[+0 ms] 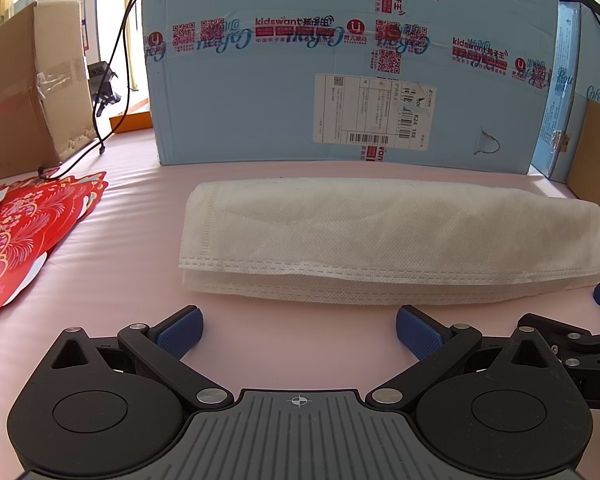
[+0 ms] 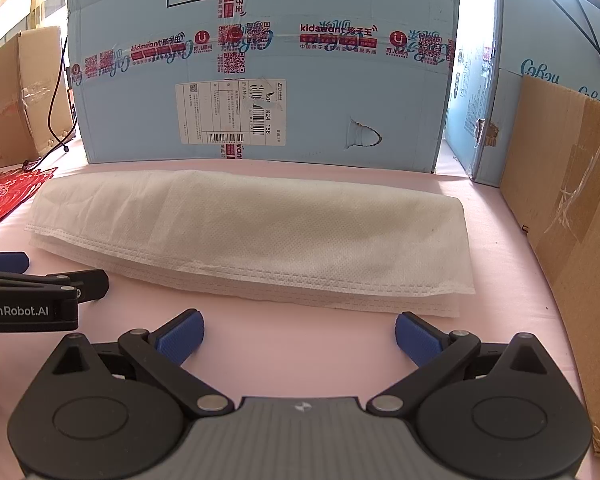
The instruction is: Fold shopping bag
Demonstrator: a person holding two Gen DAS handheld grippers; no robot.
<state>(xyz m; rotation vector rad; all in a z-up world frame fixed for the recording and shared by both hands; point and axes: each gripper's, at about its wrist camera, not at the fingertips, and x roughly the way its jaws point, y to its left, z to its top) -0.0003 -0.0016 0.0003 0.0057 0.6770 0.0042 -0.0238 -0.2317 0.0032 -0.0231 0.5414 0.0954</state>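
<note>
Left gripper (image 1: pixel 299 330) and right gripper (image 2: pixel 299 334), jaws wide apart and empty, near folded white shopping bag (image 1: pixel 388 236)

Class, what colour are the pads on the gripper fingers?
Blue, with a fine textured grid; the pads show best in the right wrist view.

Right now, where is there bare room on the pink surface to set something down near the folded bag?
Bare pink surface lies between the white folded bag and the red printed sheets, and along the bag's near edge ahead of both open hand-held grippers. A narrower strip runs between the bag and the brown cardboard. Behind the bag, the blue box crowds close.
</note>
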